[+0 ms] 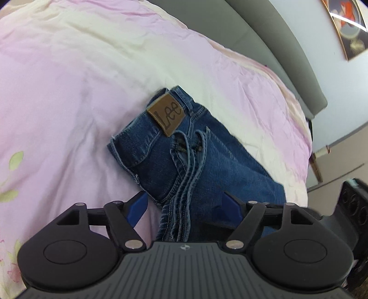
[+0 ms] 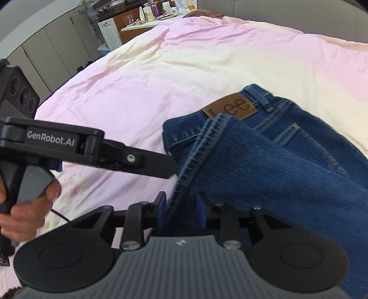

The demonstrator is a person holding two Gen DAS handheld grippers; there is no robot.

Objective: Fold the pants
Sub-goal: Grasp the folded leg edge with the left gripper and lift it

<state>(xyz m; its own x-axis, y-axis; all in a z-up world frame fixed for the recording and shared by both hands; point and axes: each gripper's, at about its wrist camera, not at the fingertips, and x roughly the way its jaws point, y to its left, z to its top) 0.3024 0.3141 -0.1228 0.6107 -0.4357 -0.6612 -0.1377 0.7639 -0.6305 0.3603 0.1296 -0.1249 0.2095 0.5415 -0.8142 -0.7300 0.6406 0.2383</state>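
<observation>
Blue jeans (image 1: 207, 161) with a brown Lee patch (image 1: 166, 116) lie on a pink and cream bedspread (image 1: 69, 92), the leg ends folded up over the waistband. My left gripper (image 1: 184, 207) is open, its blue fingers (image 1: 138, 207) apart on either side of the hem edges. My right gripper (image 2: 181, 209) is shut on the leg hems (image 2: 195, 158), which hang over the waist patch (image 2: 230, 109). The left gripper's black body (image 2: 57, 142) shows in the right wrist view, just left of the hems.
A grey headboard (image 1: 276, 46) and a framed picture (image 1: 345, 25) stand beyond the bed's far edge. In the right wrist view, cabinets (image 2: 57, 46) and a cluttered table with bottles (image 2: 156, 13) stand past the bed. A hand (image 2: 27, 202) holds the left gripper's handle.
</observation>
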